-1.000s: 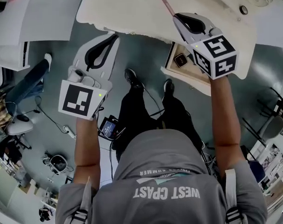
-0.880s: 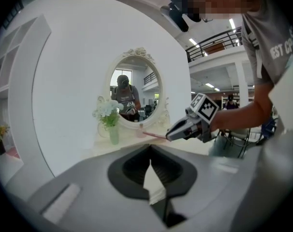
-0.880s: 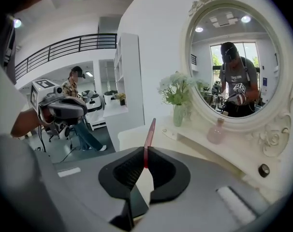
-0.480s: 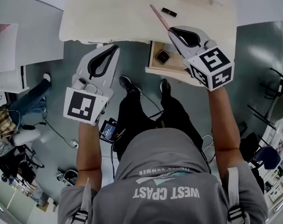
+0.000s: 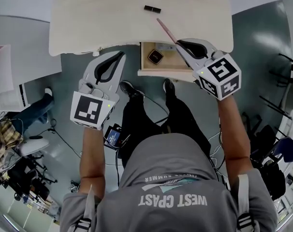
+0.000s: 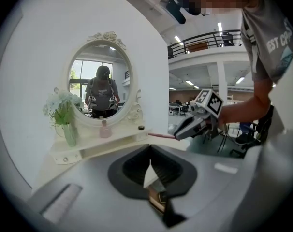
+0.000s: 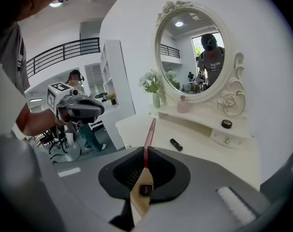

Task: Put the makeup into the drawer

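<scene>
Head view shows the right gripper (image 5: pixel 179 43) pinching a pink makeup stick (image 5: pixel 165 29) by the open drawer (image 5: pixel 161 73); the left gripper (image 5: pixel 121 55) is closed with nothing in it.

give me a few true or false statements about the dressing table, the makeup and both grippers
1. The right gripper has its jaws shut on a slim pink stick. True.
2. The drawer is pushed shut. False: it stands pulled open, with a compact lying inside.
3. The black lipstick lies in the drawer. False: it lies out on the tabletop, apart from the drawer.
4. The left gripper has its jaws together with nothing between them. True.
5. The left gripper is touching the compact. False: it is off to the left of the drawer, over the floor, and touches no makeup.
</scene>
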`<state>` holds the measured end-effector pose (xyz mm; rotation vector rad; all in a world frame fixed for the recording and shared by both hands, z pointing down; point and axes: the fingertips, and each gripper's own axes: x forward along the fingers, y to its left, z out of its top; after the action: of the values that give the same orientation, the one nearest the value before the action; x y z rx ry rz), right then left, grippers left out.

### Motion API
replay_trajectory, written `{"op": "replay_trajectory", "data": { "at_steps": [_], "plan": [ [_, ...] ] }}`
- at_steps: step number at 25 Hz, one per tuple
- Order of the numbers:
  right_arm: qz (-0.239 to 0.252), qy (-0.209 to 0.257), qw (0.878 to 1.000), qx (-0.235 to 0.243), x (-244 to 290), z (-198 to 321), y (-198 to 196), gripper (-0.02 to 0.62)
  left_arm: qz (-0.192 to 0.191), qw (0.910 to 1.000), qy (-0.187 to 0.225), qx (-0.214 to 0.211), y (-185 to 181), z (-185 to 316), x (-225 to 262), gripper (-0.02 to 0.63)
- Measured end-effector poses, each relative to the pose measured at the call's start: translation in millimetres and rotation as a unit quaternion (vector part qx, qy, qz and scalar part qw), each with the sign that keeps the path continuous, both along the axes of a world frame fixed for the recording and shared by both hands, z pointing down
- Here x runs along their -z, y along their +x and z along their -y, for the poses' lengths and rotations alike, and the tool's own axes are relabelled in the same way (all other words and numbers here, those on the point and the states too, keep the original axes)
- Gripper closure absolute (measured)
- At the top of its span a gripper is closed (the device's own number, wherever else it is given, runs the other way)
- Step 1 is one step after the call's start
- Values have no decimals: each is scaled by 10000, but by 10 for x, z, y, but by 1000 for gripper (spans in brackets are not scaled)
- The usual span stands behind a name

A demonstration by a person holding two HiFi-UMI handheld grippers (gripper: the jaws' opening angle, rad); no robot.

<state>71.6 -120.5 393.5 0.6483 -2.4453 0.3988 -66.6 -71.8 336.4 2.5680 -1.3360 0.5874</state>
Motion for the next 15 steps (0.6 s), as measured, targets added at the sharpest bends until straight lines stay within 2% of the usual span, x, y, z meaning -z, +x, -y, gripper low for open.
{"op": "replay_trajectory", "data": {
  "at_steps": [15],
  "plan": [
    [-171,-866,9959,-175,-837,-333,807,569,4,9980,-300,-548,806,166,-461,604]
  ]
}}
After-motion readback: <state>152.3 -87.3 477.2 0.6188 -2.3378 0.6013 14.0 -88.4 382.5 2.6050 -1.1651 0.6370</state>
